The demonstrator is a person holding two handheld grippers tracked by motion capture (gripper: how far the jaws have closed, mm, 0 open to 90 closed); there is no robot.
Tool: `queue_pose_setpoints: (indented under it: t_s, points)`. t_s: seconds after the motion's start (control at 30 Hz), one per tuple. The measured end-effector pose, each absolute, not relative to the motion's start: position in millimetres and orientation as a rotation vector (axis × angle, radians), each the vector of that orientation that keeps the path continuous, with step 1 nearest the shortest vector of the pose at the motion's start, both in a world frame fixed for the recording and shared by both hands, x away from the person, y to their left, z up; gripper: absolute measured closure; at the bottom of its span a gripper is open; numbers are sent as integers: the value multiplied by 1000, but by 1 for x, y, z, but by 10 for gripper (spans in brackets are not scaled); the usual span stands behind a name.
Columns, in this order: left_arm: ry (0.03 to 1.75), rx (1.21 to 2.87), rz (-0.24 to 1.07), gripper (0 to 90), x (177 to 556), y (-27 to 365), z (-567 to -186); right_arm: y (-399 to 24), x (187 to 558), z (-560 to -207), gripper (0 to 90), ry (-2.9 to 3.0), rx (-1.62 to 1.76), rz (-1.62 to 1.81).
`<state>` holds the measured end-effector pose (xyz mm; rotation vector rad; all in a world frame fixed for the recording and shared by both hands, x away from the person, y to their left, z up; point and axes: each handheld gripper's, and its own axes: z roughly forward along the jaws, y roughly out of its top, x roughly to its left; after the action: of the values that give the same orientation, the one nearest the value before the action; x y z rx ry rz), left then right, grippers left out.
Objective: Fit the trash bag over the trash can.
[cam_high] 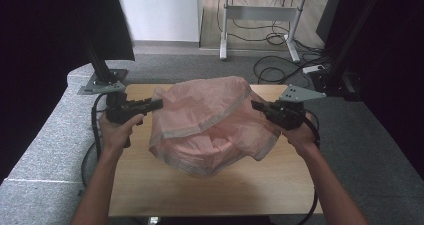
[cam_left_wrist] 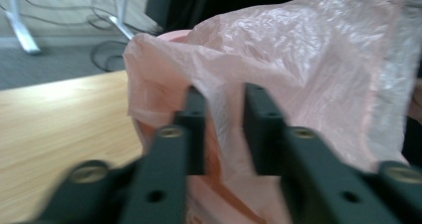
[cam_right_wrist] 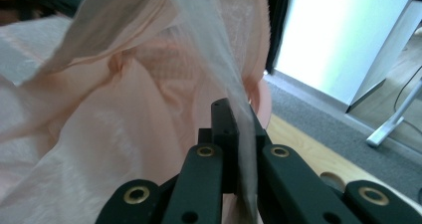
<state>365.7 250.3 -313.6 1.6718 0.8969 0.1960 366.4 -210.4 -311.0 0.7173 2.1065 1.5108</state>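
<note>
High view: crinkled, translucent pink bag (cam_high: 210,127), perhaps ballooned.

mid-table: pink bag (cam_high: 210,127) blocks | front strip free (bare wood)

High view: fixed above the tabletop's (cam_high: 150,195) near edge, facing forward and down, moderately distant. Left and right gripper views: each rides its claw, looking along the jaws, very close. All three share the pink bag (cam_high: 205,127) and the tabletop.
</note>
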Motion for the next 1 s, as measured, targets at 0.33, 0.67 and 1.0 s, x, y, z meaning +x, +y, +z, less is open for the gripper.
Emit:
queue_pose_setpoints:
  t_s: [0.33,0.67,1.0]
  points:
    - [895,1668,154,400,318,249,-313,-213,362,-330,894,2122,747,1492]
    - [919,1792,148,789,326,231,-320,-217,365,-326,884,2086,749,1527]
    - [913,1690,225,897,345,249,-314,-228,384,-322,880,2030,782,1542]
